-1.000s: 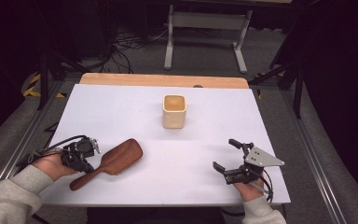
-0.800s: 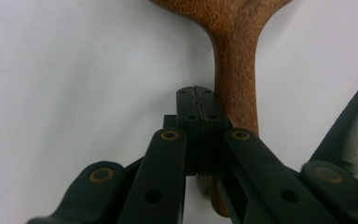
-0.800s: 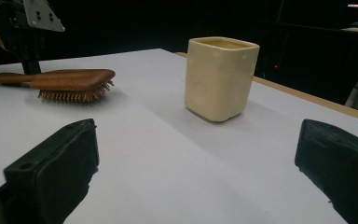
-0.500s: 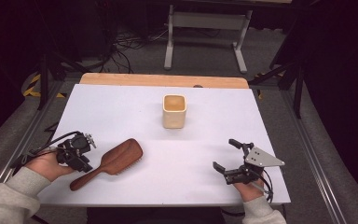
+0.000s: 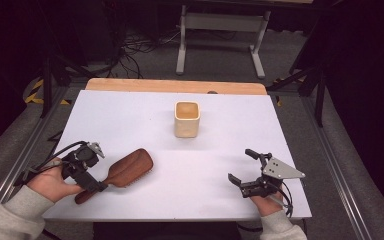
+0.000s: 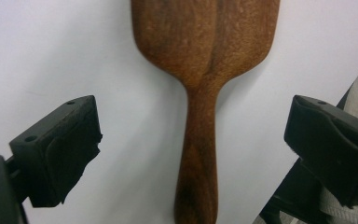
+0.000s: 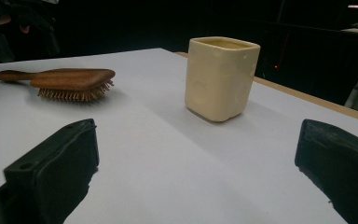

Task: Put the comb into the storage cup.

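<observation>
Since a second ago your left gripper (image 6: 193, 140) has just been opening; jaws now wide, wooden hairbrush (image 6: 204, 84) handle lying untouched between them, bristles down. Your right gripper (image 5: 245, 167) stands wide, holding nothing.

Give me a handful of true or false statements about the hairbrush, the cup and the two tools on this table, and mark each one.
1. The hairbrush lies bristles down on the white table. True.
2. The left tool is clamped on the brush handle. False: its jaws have just been opening and stand apart on either side of the handle, without pressing on it.
3. The cup lies tipped on its side. False: it stands upright, mouth up.
4. The right tool is open with nothing between its jaws. True.
5. The brush leans against the cup. False: they are apart, with bare table between them.
</observation>
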A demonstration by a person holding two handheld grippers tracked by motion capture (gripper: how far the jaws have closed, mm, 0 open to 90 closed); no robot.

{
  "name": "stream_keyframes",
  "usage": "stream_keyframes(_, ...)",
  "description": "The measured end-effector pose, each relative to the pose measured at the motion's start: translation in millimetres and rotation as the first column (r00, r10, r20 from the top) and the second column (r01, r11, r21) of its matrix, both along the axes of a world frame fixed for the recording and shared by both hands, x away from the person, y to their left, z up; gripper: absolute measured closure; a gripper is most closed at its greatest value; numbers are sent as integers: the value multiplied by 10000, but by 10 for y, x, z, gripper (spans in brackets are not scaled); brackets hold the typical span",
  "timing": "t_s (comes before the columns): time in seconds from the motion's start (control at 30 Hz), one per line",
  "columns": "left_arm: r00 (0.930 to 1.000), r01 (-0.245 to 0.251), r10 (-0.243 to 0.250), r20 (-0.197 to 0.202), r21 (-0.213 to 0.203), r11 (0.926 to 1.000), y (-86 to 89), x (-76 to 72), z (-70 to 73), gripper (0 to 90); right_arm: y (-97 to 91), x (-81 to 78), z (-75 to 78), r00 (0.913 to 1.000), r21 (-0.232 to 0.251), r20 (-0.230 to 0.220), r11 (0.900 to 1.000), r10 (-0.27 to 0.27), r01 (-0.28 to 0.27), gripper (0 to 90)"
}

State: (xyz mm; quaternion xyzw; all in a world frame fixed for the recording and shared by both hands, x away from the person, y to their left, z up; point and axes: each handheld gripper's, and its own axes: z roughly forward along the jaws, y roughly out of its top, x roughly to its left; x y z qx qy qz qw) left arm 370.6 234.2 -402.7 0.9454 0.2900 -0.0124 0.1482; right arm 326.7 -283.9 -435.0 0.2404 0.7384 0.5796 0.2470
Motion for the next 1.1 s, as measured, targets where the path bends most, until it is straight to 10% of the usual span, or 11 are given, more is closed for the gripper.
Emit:
stream_keyframes(0.23,9997,238,-240,44,453,9987,-91,-30,-128,93,2,-2,1,10000,-55,52,10000,24,-23,3)
stream_keyframes(0.53,9985,413,-388,-377,691,9968,-139,-30,-230,351,2,-3,0,10000,-71,54,10000,57,-57,3)
stream_keyframes(0.87,9986,531,-536,11,1174,9917,-200,-67,-243,648,5,-3,-4,10000,-64,27,10000,75,-75,3)
stream_keyframes(1.1,9994,308,-282,-220,1307,9909,-197,-56,-263,724,3,-4,-3,10000,-38,12,10000,86,-86,3)
